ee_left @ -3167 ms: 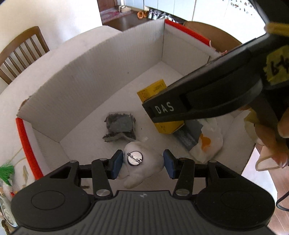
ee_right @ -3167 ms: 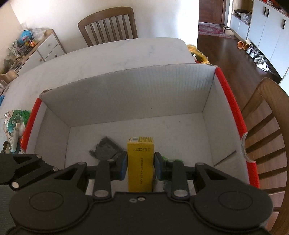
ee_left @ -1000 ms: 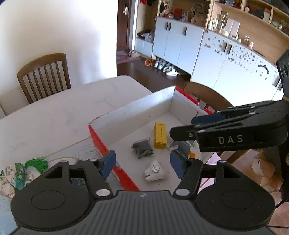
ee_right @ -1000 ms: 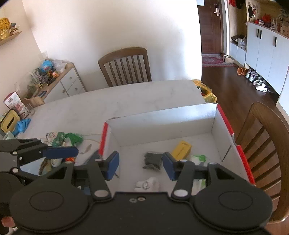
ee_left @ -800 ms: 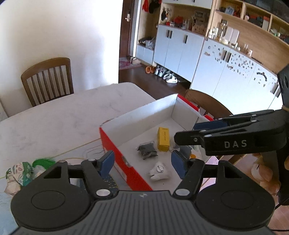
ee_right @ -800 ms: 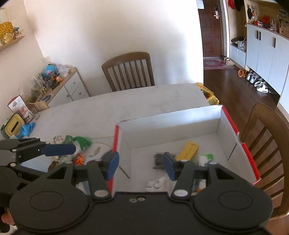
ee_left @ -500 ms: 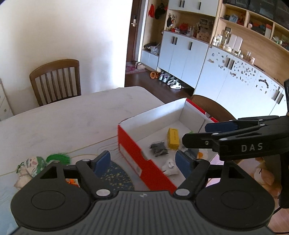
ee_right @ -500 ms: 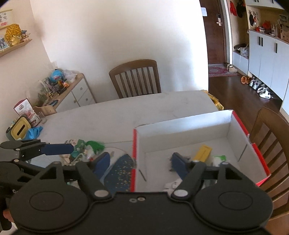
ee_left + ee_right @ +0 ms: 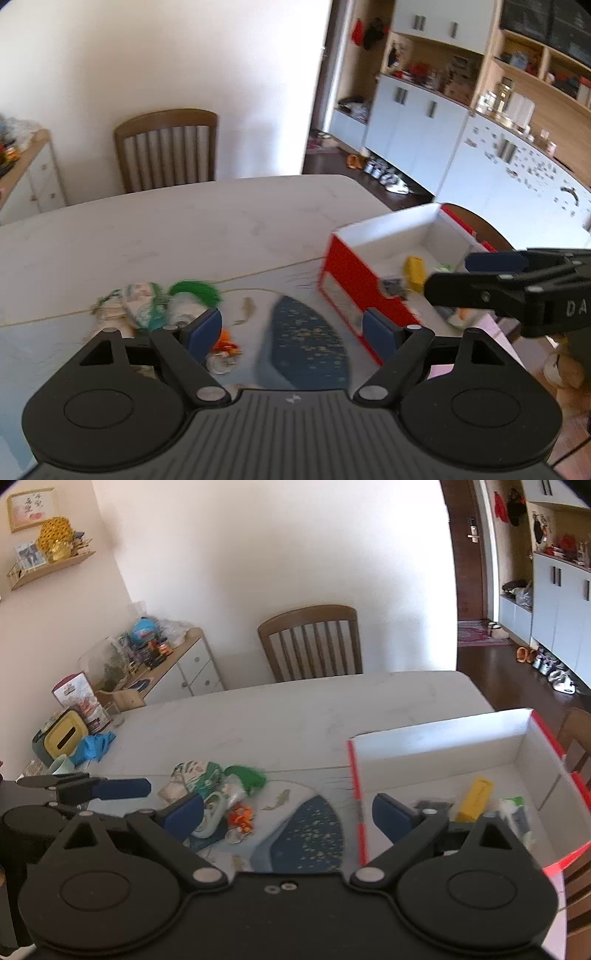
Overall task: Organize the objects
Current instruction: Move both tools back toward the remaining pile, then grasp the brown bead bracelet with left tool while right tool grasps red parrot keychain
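Observation:
A red-sided cardboard box (image 9: 347, 280) (image 9: 436, 746) stands at the table's right end. It holds a yellow carton (image 9: 414, 272) (image 9: 474, 797), a dark grey pouch (image 9: 394, 287) and a green-capped tube (image 9: 515, 812). Loose items lie left of the box: a green tassel (image 9: 194, 290) (image 9: 245, 775), a patterned cloth bundle (image 9: 138, 301) (image 9: 192, 771) and a small orange piece (image 9: 225, 341) (image 9: 240, 818). My left gripper (image 9: 293, 332) is open and empty, above a blue fan-shaped mat (image 9: 306, 343). My right gripper (image 9: 288, 814) is open and empty, above the mat (image 9: 310, 834).
A wooden chair (image 9: 166, 151) (image 9: 310, 642) stands at the table's far side. Another chair (image 9: 576, 734) is behind the box. A sideboard with clutter (image 9: 147, 664) lines the left wall. A yellow tissue box (image 9: 64, 736) and blue cloth (image 9: 94, 747) sit at the table's left.
Both grippers let go of their objects in the box, then pulled up and back and swung left. The view now centres on the mat and loose items instead of the box.

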`<state>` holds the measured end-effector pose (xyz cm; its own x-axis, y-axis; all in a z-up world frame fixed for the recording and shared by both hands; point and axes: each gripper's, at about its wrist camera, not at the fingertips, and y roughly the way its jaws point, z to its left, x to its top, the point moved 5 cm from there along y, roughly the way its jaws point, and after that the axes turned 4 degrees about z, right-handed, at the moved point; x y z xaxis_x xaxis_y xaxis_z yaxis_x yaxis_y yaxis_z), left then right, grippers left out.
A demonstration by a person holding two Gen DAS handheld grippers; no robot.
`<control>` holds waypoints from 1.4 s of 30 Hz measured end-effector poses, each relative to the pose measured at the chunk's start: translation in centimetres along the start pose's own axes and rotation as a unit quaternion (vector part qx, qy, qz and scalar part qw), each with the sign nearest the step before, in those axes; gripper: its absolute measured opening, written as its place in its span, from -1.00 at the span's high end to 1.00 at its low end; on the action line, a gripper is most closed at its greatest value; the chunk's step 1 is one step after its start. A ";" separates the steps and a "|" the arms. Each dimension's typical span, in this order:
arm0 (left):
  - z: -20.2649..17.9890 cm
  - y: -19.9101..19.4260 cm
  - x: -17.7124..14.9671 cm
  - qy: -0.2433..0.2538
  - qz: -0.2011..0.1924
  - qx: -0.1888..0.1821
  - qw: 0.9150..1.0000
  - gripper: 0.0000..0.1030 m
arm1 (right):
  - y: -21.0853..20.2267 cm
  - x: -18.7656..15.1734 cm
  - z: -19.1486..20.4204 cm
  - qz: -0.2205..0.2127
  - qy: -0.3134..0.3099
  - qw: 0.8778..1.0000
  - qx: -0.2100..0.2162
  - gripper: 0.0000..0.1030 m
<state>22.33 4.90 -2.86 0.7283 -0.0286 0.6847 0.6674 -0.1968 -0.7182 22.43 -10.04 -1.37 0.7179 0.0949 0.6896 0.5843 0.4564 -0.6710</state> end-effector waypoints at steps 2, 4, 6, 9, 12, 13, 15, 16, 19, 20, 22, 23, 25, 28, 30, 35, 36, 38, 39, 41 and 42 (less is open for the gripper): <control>1.3 -0.3 -0.1 -0.010 -0.002 0.006 1.000 -0.62 | 0.5 -0.1 0.9 0.003 -0.003 1.000 0.003 -0.89; 2.5 -0.6 -0.3 -0.019 -0.002 0.009 1.000 -0.62 | 1.0 -0.2 1.8 0.005 -0.005 1.000 0.005 -0.89; 3.7 -0.9 -0.5 -0.025 -0.005 0.015 1.000 -0.64 | 1.4 -0.3 2.6 0.008 -0.009 1.000 0.006 -0.89; 5.4 -1.2 -1.0 -0.032 -0.010 0.025 0.999 -0.73 | 2.1 -0.6 3.7 0.010 -0.019 1.000 0.006 -0.89; 7.1 -1.3 -1.5 -0.041 -0.012 0.026 0.999 -0.87 | 3.0 -0.7 4.7 0.014 -0.025 1.000 0.006 -0.89; 7.6 -1.3 -1.7 -0.043 -0.016 0.027 0.999 -0.94 | 3.3 -0.7 5.0 0.016 -0.028 0.999 0.006 -0.89; 8.5 -1.4 -2.0 -0.043 -0.025 0.032 0.998 -0.98 | 4.0 -0.8 5.5 0.020 -0.034 0.999 0.006 -0.89; 9.1 -1.4 -2.3 -0.043 -0.030 0.036 0.998 -0.99 | 4.3 -0.8 5.8 0.022 -0.038 0.999 0.005 -0.89; 10.9 -1.0 -3.3 -0.048 -0.032 0.057 0.997 -0.99 | 5.5 -1.0 6.3 0.032 -0.044 0.999 0.003 -0.89; 11.5 -0.8 -3.6 -0.050 -0.030 0.062 0.996 -0.99 | 6.0 -1.0 6.5 0.035 -0.046 0.998 0.000 -0.89; 12.8 -0.3 -4.4 -0.053 -0.025 0.072 0.996 -0.99 | 7.0 -1.1 6.6 0.042 -0.049 0.998 -0.002 -0.89; 13.4 0.0 -4.8 -0.055 -0.021 0.076 0.995 -0.99 | 7.4 -1.1 6.7 0.045 -0.051 0.998 -0.003 -0.89; 14.5 0.7 -5.7 -0.060 -0.005 0.075 0.995 -0.99 | 8.3 -1.1 6.9 0.051 -0.056 0.997 -0.005 -0.89; 15.7 1.9 -7.0 -0.064 0.012 0.081 0.995 -0.99 | 9.9 -1.3 7.0 0.064 -0.063 0.996 -0.009 -0.88; 16.2 2.4 -7.8 -0.058 0.011 0.090 0.994 -0.99 | 10.9 -1.5 7.0 0.071 -0.068 0.995 -0.012 -0.88; 16.8 3.9 -9.3 -0.050 0.019 0.095 0.994 -0.99 | 13.4 -1.6 6.9 0.092 -0.071 0.993 -0.016 -0.85; 16.8 4.2 -9.6 -0.050 0.022 0.096 0.994 -0.99 | 13.9 -1.6 7.0 0.095 -0.072 0.993 -0.016 -0.85; 17.0 4.8 -9.9 -0.050 0.030 0.099 0.993 -0.99 | 14.7 -1.7 7.0 0.101 -0.077 0.992 -0.020 -0.84; 17.2 5.1 -10.1 -0.048 0.032 0.100 0.993 -0.99 | 15.1 -1.7 6.9 0.103 -0.079 0.991 -0.022 -0.83; 17.3 5.7 -10.5 -0.045 0.036 0.105 0.993 -0.99 | 16.0 -1.9 6.9 0.111 -0.081 0.990 -0.024 -0.83; 17.4 5.9 -10.6 -0.043 0.037 0.107 0.993 -0.99 | 16.4 -2.0 6.8 0.115 -0.084 0.990 -0.026 -0.81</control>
<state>21.27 21.09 -16.54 0.7815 0.0498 0.6219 0.6219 0.0164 -0.7829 28.02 3.31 -11.92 0.7635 0.3378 0.5504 0.4351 0.3607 -0.8250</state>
